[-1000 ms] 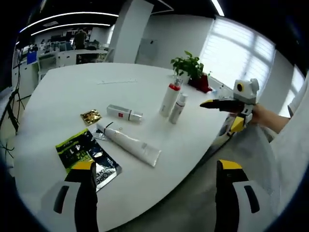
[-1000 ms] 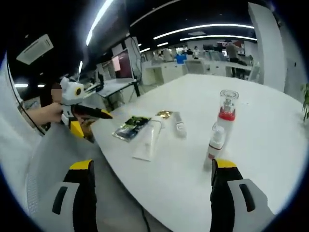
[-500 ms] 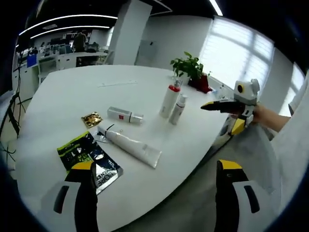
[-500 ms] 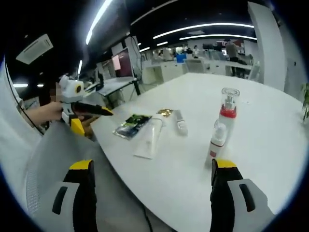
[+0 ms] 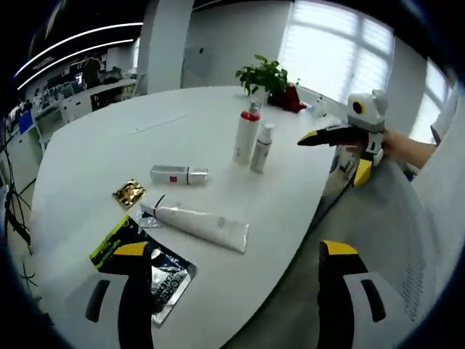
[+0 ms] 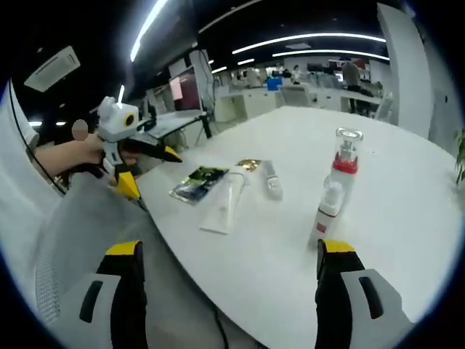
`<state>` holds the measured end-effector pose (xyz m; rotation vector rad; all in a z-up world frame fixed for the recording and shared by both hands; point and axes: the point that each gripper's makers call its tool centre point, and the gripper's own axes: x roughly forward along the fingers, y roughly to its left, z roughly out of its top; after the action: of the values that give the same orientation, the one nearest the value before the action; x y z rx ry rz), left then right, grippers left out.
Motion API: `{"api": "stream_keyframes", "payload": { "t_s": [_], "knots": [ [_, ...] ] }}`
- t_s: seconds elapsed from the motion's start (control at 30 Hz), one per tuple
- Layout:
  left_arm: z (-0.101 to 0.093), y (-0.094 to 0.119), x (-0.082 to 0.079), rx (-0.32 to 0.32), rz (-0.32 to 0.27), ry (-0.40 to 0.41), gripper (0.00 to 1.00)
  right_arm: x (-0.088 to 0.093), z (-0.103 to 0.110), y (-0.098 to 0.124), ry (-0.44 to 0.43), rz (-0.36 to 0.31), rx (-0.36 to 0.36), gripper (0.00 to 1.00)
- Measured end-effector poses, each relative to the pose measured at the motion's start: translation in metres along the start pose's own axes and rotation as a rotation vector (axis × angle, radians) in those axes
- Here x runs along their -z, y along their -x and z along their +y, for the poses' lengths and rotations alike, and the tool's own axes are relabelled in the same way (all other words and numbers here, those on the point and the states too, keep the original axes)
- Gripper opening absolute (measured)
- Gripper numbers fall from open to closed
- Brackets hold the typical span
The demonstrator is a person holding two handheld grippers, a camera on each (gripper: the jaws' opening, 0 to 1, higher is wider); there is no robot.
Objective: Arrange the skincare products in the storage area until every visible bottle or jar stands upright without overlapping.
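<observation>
Both grippers hang off the desk's (image 5: pixel 94 145) edge, left gripper (image 5: pixel 236 305) and right gripper (image 6: pixel 229 302) with jaws wide, holding nothing. Two bottles (image 5: pixel 252 139) stand upright together on the desk; a small bottle (image 5: pixel 178 174), tube (image 5: pixel 203 223) and packets (image 5: pixel 149 265) lie flat nearer its edge.

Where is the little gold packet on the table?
In the left gripper view the gold packet lies flat on the white table, left of the white tube and just below the small lying bottle.

Left tool (image 5: pixel 236 294) jaws spread wide, empty, right tool (image 6: pixel 231 291) likewise gaping, both hand-held off the table edge
</observation>
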<state>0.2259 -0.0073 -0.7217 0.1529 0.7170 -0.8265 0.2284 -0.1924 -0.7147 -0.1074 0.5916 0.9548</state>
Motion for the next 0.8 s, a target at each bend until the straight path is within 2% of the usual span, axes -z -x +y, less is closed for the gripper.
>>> {"api": "stream_keyframes", "payload": {
  "t_s": [0.13,0.2,0.43,0.73,0.8],
  "knots": [
    [-0.001,-0.008,0.007,0.012,0.073,-0.113,0.82,0.002,0.004,0.0,0.008,0.011,-0.005,0.98],
    [0.005,-0.012,0.008,0.019,0.084,-0.136,0.81,0.002,0.006,-0.001,0.014,0.019,-0.009,0.98],
    [0.016,-0.023,0.006,0.035,0.081,-0.13,0.76,0.005,0.007,-0.002,0.024,0.038,-0.012,0.97],
    [0.023,-0.038,0.007,0.037,0.111,-0.133,0.75,0.009,0.003,-0.003,0.001,0.046,-0.009,0.96],
    [0.027,-0.043,0.006,0.017,0.117,-0.095,0.74,0.01,0.003,-0.004,0.001,0.052,-0.009,0.96]
  ]
}}
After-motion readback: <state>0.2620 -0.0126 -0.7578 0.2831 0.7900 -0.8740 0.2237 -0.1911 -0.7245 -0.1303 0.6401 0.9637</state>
